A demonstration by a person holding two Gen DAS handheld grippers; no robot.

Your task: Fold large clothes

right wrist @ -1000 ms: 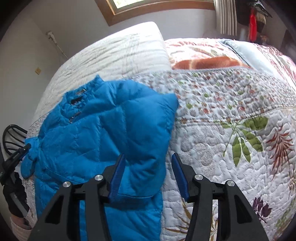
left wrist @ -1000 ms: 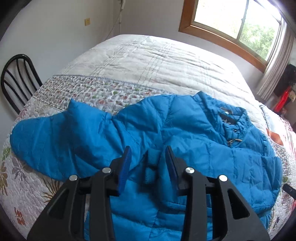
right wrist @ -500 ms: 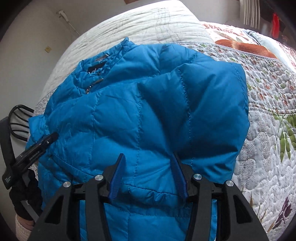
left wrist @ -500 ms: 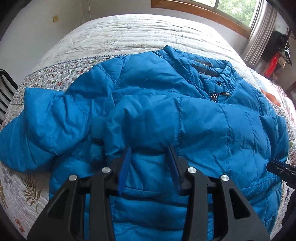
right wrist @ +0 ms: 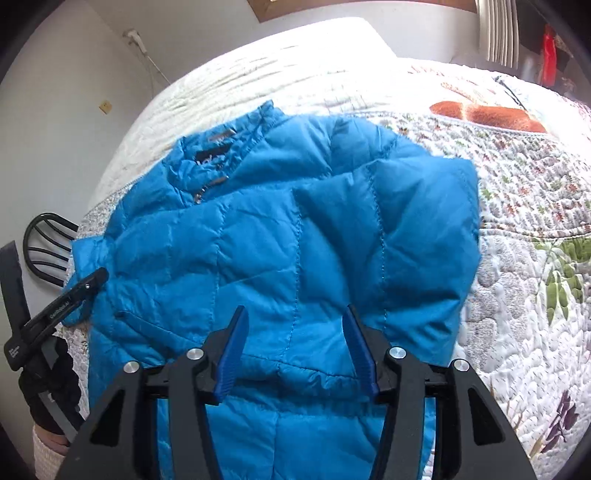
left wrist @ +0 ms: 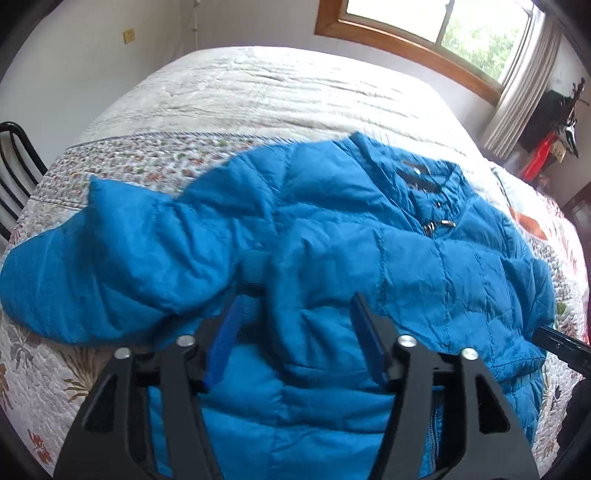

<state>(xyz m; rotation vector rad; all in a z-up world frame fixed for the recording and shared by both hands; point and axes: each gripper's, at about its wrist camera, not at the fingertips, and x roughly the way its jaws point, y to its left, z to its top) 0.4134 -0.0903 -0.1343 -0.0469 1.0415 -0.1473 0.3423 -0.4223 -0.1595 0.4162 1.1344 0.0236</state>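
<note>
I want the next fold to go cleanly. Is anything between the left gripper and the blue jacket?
Nothing visible: the left gripper, whose jaws have just been opening, hangs directly over the blue jacket.

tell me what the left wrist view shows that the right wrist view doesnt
Only the left wrist view shows the window with its curtain, and the jacket's outstretched sleeve reaching toward the bed's edge. Only the right wrist view shows the folded-in sleeve on the jacket's other side, the big green leaf print and the gloved hand that holds the left gripper, whose jaws have just opened. Both show the blue puffer jacket on the quilt and the black chair.
</note>
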